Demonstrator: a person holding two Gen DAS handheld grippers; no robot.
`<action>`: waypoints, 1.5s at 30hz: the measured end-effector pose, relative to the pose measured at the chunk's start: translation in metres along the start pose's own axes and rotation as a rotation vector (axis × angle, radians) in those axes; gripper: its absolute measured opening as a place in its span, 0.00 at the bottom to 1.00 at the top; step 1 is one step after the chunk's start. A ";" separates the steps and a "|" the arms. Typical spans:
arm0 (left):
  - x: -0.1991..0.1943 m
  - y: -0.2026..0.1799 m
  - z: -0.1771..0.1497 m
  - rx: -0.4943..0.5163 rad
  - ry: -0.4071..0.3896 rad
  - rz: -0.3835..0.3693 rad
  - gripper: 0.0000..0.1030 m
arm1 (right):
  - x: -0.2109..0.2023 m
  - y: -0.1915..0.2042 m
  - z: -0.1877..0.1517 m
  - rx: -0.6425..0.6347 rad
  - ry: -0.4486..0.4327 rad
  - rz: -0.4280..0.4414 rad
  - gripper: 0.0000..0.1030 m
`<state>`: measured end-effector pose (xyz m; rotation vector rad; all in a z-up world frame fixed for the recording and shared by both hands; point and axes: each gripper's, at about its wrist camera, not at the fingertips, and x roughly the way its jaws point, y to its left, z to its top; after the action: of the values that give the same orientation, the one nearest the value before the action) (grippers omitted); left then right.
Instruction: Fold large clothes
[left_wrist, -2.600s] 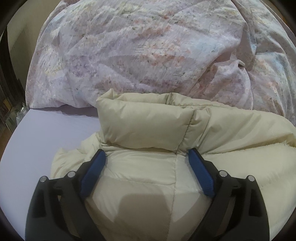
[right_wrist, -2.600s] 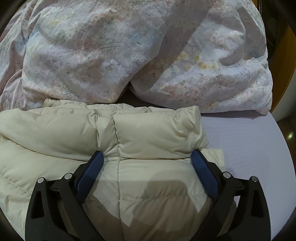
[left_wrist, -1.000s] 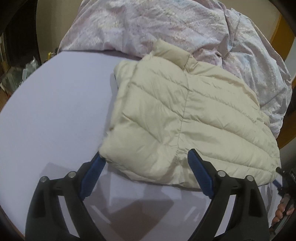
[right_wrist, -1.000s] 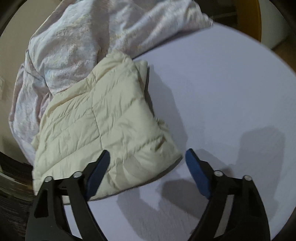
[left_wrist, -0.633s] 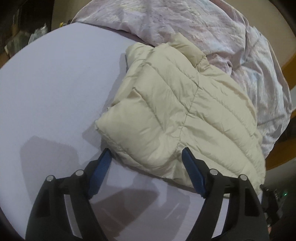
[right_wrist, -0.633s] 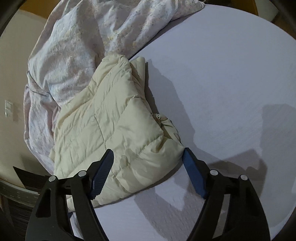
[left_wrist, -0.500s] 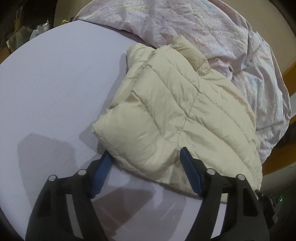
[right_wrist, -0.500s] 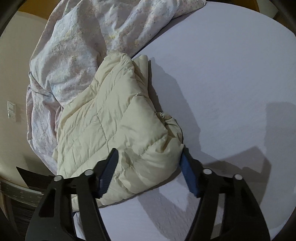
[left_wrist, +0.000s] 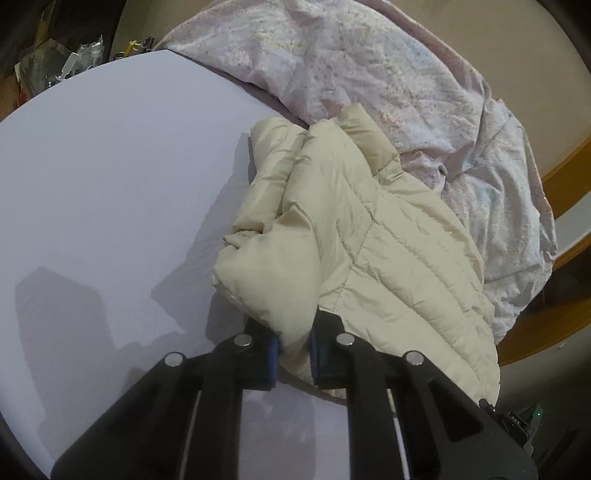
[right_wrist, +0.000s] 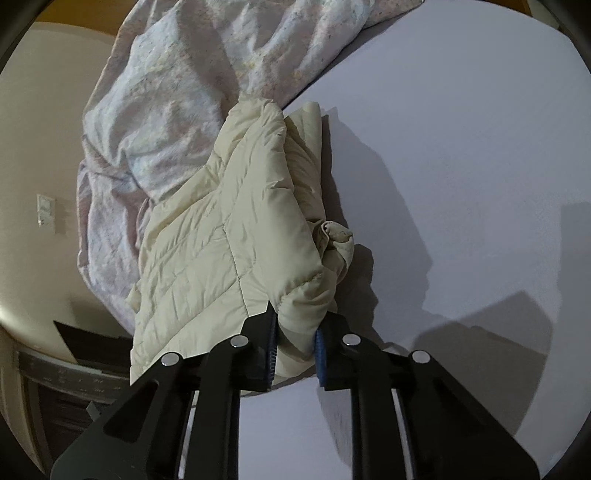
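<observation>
A cream quilted puffer jacket (left_wrist: 351, 236) lies folded on the lilac bed sheet (left_wrist: 110, 184), its collar toward the floral duvet. My left gripper (left_wrist: 293, 350) is shut on the jacket's near left corner, which bunches between the blue pads. In the right wrist view the jacket (right_wrist: 229, 229) shows again, and my right gripper (right_wrist: 295, 347) is shut on its near right corner. Both gripped corners are lifted a little off the sheet.
A crumpled floral duvet (left_wrist: 369, 74) is heaped behind the jacket; it also shows in the right wrist view (right_wrist: 192, 92). A wooden bed frame (left_wrist: 565, 162) runs at the right. Clutter (left_wrist: 55, 62) sits beyond the bed's far left edge. Bare sheet (right_wrist: 461, 166) spreads right of the jacket.
Both grippers were open at the jacket's near hem half a second ago. Now both have shut on its near corners, and the fabric there has bunched and risen.
</observation>
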<state>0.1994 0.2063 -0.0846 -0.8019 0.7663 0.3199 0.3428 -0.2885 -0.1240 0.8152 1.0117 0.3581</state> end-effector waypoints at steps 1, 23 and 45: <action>-0.006 0.005 -0.003 -0.003 0.004 0.001 0.12 | -0.002 -0.001 -0.005 -0.001 0.010 0.004 0.16; -0.073 0.058 -0.048 0.077 0.003 0.085 0.56 | -0.066 0.066 -0.067 -0.399 -0.152 -0.283 0.63; -0.070 0.066 -0.060 0.046 0.044 0.051 0.81 | 0.114 0.188 -0.123 -0.787 -0.011 -0.359 0.66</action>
<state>0.0867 0.2071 -0.0952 -0.7487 0.8332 0.3302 0.3127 -0.0409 -0.0875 -0.0749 0.8813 0.3984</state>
